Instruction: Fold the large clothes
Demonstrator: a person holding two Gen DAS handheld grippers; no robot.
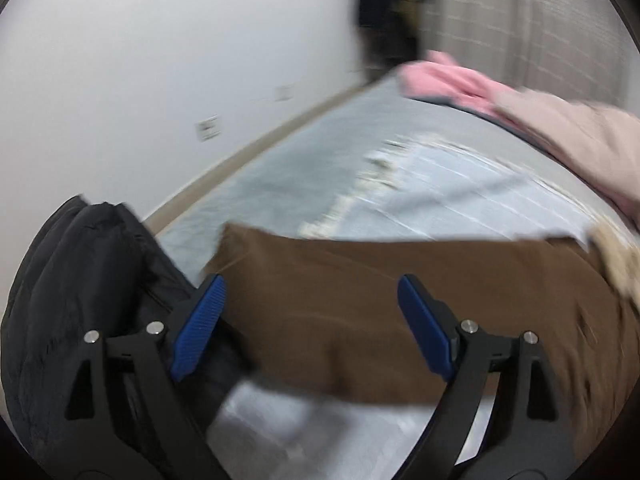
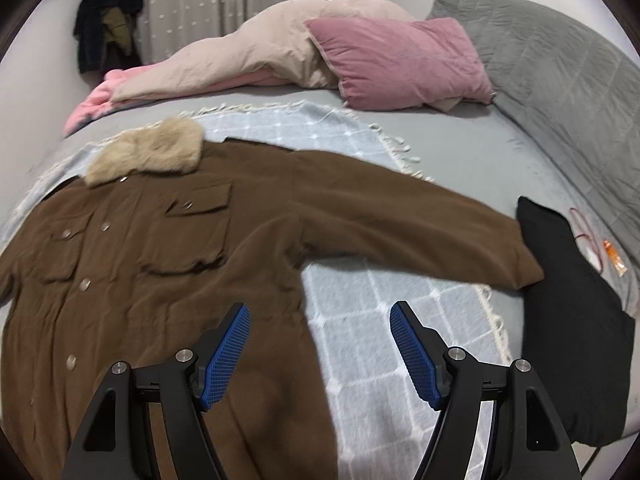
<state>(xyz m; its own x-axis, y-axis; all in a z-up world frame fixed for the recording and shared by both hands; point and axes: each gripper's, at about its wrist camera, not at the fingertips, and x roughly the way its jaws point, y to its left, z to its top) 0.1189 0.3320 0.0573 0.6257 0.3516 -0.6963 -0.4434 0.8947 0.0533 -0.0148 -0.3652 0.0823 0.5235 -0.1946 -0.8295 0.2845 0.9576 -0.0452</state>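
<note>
A large brown coat (image 2: 152,248) with a beige fur collar (image 2: 148,150) lies spread face up on a light blue checked blanket (image 2: 360,320) on the bed. One sleeve (image 2: 420,232) stretches out to the right. My right gripper (image 2: 320,316) is open and empty, above the coat's right side below the sleeve. In the blurred left wrist view, my left gripper (image 1: 310,292) is open and empty over the coat's other sleeve (image 1: 360,312).
A black puffy garment (image 1: 80,280) lies left of the left gripper. A black cushion (image 2: 572,320) sits by the right sleeve end. A pink pillow (image 2: 400,60), a beige duvet (image 2: 248,52) and a grey headboard (image 2: 560,72) are at the bed's far side. Small items (image 2: 612,260) lie at the right edge.
</note>
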